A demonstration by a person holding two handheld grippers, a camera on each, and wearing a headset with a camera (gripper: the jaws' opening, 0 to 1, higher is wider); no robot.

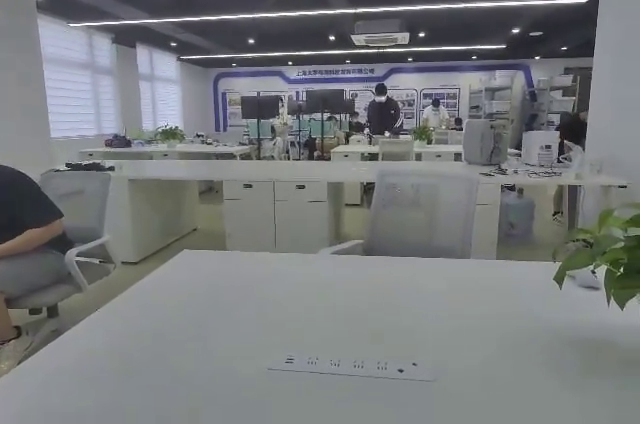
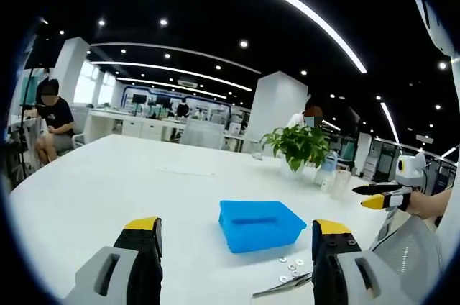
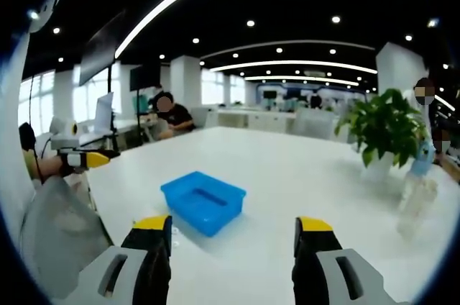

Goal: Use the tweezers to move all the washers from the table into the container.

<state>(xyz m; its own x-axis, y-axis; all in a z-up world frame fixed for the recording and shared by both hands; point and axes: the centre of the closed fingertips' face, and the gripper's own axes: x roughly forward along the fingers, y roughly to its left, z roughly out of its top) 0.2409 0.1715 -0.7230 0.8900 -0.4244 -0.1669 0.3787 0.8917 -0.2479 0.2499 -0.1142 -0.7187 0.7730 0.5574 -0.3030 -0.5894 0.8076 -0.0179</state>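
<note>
The blue container (image 2: pixel 260 223) sits on the white table (image 2: pixel 108 190), also seen as the blue container (image 3: pixel 203 203) in the right gripper view. Several small washers (image 2: pixel 291 269) lie on the table just in front of it, beside metal tweezers (image 2: pixel 280 288). My left gripper (image 2: pixel 237 229) is open with nothing between its jaws, held short of the container. My right gripper (image 3: pixel 232 227) is open and empty too, facing the container from the other side. Each gripper shows in the other's view: the right gripper (image 2: pixel 379 196) and the left gripper (image 3: pixel 85 159).
A potted plant (image 2: pixel 298 145) and clear bottles (image 2: pixel 332 175) stand behind the container. The head view looks out over the table (image 1: pixel 300 314) with its inset power strip (image 1: pixel 352 366), a grey chair (image 1: pixel 415 214) beyond, and a seated person (image 1: pixel 22 234) at the left.
</note>
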